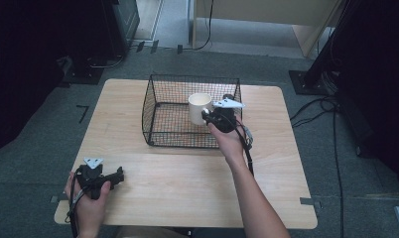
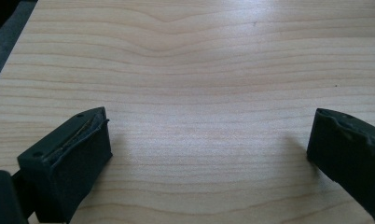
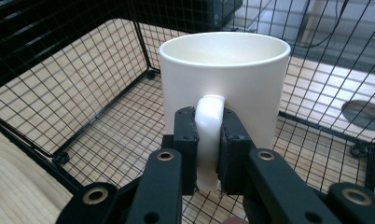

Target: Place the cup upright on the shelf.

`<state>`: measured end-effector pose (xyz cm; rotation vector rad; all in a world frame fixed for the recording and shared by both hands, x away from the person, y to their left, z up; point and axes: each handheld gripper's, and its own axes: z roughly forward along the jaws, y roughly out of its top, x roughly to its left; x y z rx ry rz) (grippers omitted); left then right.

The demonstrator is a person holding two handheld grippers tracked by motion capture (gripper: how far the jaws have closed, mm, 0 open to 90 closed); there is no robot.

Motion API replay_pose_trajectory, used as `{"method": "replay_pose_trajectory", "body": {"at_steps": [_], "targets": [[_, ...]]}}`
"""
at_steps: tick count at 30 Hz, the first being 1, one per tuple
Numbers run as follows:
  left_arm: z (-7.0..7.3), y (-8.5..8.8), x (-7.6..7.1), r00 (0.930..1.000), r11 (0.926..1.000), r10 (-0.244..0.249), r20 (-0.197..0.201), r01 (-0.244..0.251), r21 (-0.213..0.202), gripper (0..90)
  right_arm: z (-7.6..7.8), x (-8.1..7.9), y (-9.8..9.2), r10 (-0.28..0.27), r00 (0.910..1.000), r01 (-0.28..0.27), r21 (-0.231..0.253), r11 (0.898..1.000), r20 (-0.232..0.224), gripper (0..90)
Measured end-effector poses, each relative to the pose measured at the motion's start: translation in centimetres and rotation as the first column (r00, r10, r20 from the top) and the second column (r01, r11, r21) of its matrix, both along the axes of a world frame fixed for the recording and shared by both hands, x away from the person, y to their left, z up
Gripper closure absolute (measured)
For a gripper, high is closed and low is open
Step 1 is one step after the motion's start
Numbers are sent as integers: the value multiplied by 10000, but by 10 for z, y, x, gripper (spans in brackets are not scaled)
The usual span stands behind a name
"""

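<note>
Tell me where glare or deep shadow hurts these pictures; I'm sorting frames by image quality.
High view: the room's left and right sides sink into black, while the table is evenly lit. Left gripper view: a soft sheen washes out the wood grain mid-frame, and the open left claw casts faint shadows. Right gripper view: a bright hotspot burns the mug at its handle, held in the right claw.

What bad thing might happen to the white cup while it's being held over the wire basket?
The right gripper pinches the white ceramic mug by its thin handle alone, so the mug might swing or slip out and drop. It hangs inside the black wire basket, close to the mesh walls, so it might knock against them when moved. The left gripper rests open on the light wooden table, too far off to help catch it.
</note>
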<state>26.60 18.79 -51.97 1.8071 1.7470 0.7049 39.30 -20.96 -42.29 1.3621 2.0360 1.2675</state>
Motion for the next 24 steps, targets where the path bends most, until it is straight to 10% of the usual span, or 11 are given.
{"method": "replay_pose_trajectory", "body": {"at_steps": [24], "targets": [[0,0,0,10000,10000,-1,-1,1,-1,0,-10,7,-4,-523,9908,494,-259,9984,-1246,800]]}}
